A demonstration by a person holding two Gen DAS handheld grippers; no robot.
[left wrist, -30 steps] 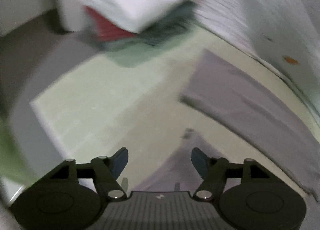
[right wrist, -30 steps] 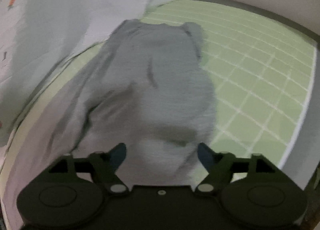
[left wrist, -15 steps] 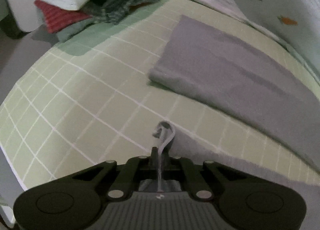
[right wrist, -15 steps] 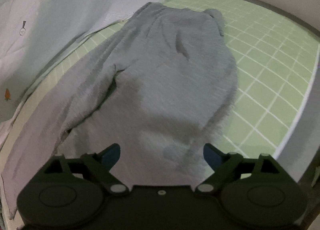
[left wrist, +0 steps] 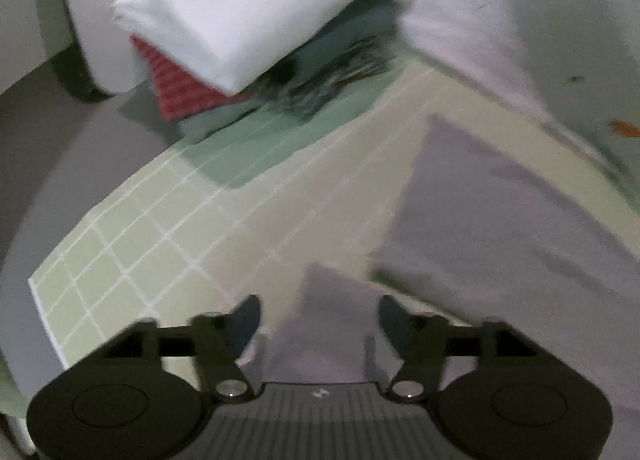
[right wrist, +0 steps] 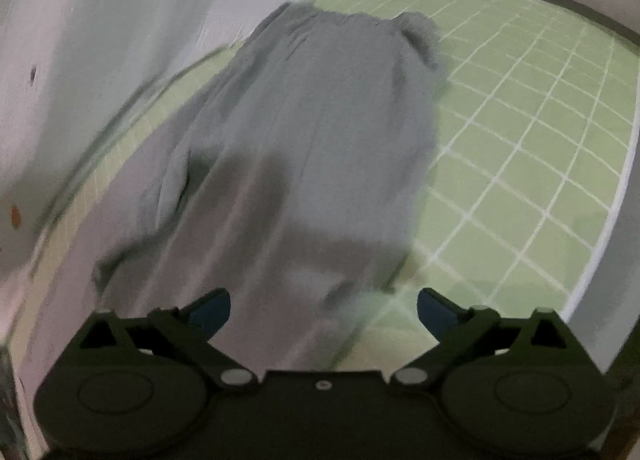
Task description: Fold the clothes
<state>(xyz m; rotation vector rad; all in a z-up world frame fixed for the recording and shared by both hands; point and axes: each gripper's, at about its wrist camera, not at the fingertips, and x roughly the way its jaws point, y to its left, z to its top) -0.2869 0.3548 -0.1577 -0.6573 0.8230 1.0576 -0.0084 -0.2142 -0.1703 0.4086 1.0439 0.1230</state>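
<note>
Right wrist view: grey sweatpants (right wrist: 304,131) stretched lengthwise straight ahead of the spread right gripper (right wrist: 323,310); left gripper (left wrist: 320,318) also gaped.

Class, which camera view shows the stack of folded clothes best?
The left wrist view: the stack of folded clothes sits at the top, a white piece over red and dark ones, though blurred. The right wrist view does not show it.

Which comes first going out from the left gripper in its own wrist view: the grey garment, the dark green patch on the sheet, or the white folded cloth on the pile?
1. Grey garment, right below and between the open jaws of the left gripper, spreading right.
2. Dark green patch, mid-distance, ahead and left.
3. White folded cloth, farthest, atop the pile at the top.
</note>
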